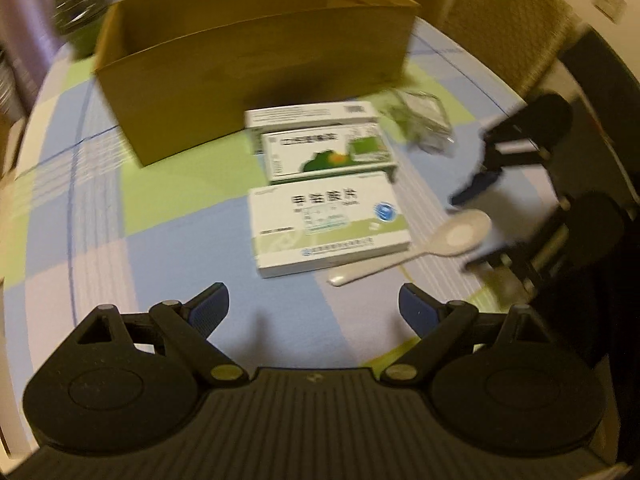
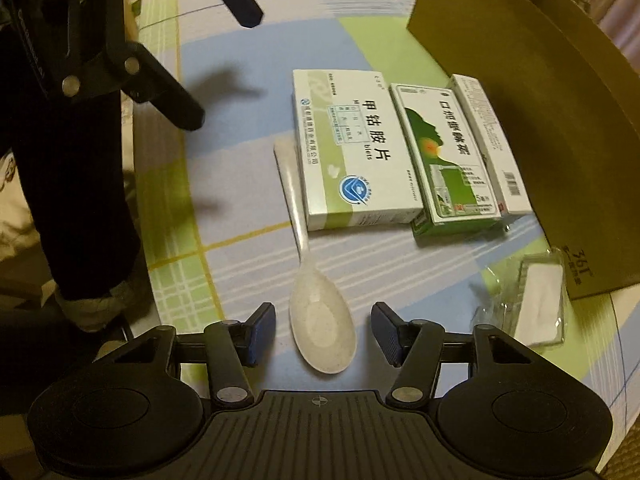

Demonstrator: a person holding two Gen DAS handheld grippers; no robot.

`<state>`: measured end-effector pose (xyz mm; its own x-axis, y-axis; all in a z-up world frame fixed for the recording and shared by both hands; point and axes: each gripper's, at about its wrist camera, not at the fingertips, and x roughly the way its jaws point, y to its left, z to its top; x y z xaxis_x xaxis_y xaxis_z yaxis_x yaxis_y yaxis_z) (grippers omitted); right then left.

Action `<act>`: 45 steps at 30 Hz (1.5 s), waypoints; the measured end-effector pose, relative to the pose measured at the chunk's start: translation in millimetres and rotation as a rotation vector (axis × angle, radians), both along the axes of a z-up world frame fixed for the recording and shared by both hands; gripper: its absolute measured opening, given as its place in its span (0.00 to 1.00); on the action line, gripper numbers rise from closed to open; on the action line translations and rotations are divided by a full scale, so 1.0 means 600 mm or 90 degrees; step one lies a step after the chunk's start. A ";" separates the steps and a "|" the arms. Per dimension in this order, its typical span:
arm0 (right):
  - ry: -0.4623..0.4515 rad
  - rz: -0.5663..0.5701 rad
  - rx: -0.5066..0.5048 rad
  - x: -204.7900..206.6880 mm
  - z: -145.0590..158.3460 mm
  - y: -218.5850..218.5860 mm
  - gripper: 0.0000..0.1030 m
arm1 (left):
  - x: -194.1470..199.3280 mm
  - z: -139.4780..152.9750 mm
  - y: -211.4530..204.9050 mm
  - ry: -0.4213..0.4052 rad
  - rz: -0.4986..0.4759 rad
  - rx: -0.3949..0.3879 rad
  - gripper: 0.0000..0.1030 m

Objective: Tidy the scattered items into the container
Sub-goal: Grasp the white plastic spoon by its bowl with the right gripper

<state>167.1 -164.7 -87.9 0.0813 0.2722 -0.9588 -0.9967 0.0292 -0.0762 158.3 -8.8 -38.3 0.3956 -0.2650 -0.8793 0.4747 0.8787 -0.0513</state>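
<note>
The right gripper (image 2: 323, 334) hangs with its jaws parted on either side of the white spoon's (image 2: 322, 330) bowl, neither pad touching it, the handle running away toward the white medicine box (image 2: 352, 148). The left gripper (image 1: 314, 306) stands wide open over bare checked tablecloth (image 1: 168, 248), holding nothing. Beyond lie the green-and-white box (image 1: 328, 150), a third box (image 1: 308, 114) and the cardboard container (image 1: 256, 64).

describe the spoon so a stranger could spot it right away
Start at the cardboard box and come down past the three medicine packs lying flat beside it. The spoon lies alongside the biggest pack: the only white plastic utensil, long-handled, with an oval bowl.
</note>
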 end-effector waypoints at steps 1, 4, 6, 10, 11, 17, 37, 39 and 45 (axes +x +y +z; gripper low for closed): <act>0.001 0.008 -0.002 0.000 -0.001 0.002 0.59 | 0.000 -0.003 -0.003 0.001 -0.017 0.003 0.87; 0.007 0.033 -0.014 0.000 -0.006 0.006 0.51 | 0.001 -0.012 -0.006 0.003 -0.050 0.014 0.87; 0.010 0.044 -0.017 0.002 -0.007 0.008 0.51 | 0.002 -0.017 -0.007 0.005 -0.061 0.016 0.87; 0.011 0.059 -0.029 0.005 -0.009 0.010 0.51 | 0.005 -0.024 -0.007 0.011 -0.076 0.015 0.87; 0.012 0.063 -0.033 0.006 -0.009 0.010 0.51 | 0.004 -0.025 -0.007 0.010 -0.079 0.018 0.87; 0.024 0.086 -0.048 0.008 -0.011 0.010 0.51 | 0.003 -0.033 -0.011 0.017 -0.095 0.015 0.87; 0.047 0.043 0.009 -0.004 0.013 -0.031 0.33 | 0.009 -0.033 -0.004 0.012 -0.073 0.011 0.87; 0.042 0.022 0.024 -0.008 0.024 -0.035 0.33 | 0.011 -0.029 -0.001 0.008 -0.067 0.012 0.87; 0.023 -0.052 0.068 0.001 0.068 -0.038 0.33 | 0.016 -0.020 0.006 0.000 -0.050 0.012 0.89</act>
<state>167.9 -187.8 -47.0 0.0725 0.3675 -0.9272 -0.9928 0.1158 -0.0317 167.9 -5.2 -50.1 0.3738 -0.2791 -0.8845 0.5422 0.8395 -0.0358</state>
